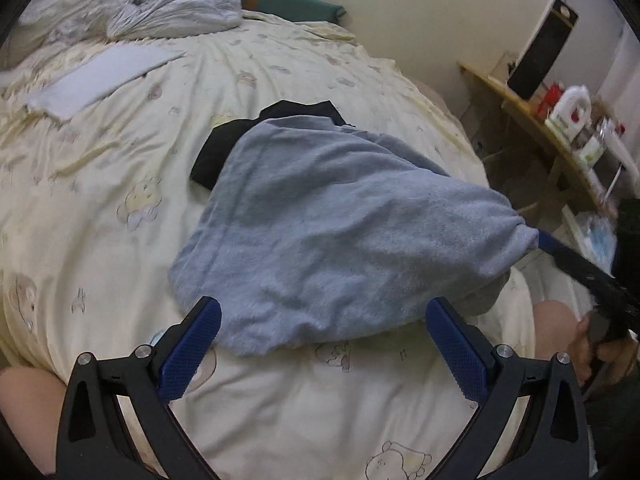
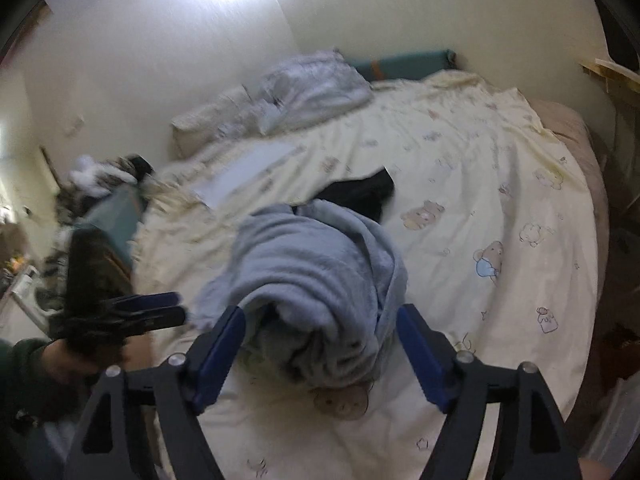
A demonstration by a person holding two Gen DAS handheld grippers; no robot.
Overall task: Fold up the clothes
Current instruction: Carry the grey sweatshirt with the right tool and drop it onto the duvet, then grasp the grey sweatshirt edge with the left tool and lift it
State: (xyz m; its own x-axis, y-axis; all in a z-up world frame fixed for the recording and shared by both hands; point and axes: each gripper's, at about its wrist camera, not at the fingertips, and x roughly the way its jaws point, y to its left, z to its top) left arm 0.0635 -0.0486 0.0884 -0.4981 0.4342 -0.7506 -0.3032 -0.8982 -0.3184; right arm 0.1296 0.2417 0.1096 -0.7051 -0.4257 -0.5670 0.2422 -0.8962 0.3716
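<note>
A grey-blue fleece garment [image 1: 320,220] lies spread on the cream bed sheet [image 1: 120,160], partly covering a black garment [image 1: 224,140]. My left gripper [image 1: 324,306] is open just above the fleece's near edge, its pads touching nothing. In the right wrist view the fleece [image 2: 312,276] is bunched into a ridge, with the black garment [image 2: 360,192] behind it. My right gripper [image 2: 322,314] is open, its jaws standing wide on either side of the bunched corner. From the left wrist view the right gripper [image 1: 576,264] meets that corner at the bed's right edge. The left gripper [image 2: 148,312] shows blurred at the left.
A folded pale cloth [image 1: 100,76] and crumpled grey bedding [image 1: 176,4] lie at the head of the bed by a green bolster [image 1: 292,4]. A wooden shelf [image 1: 532,120] with bottles stands right of the bed. Clutter [image 2: 100,176] sits beyond the bed's left side.
</note>
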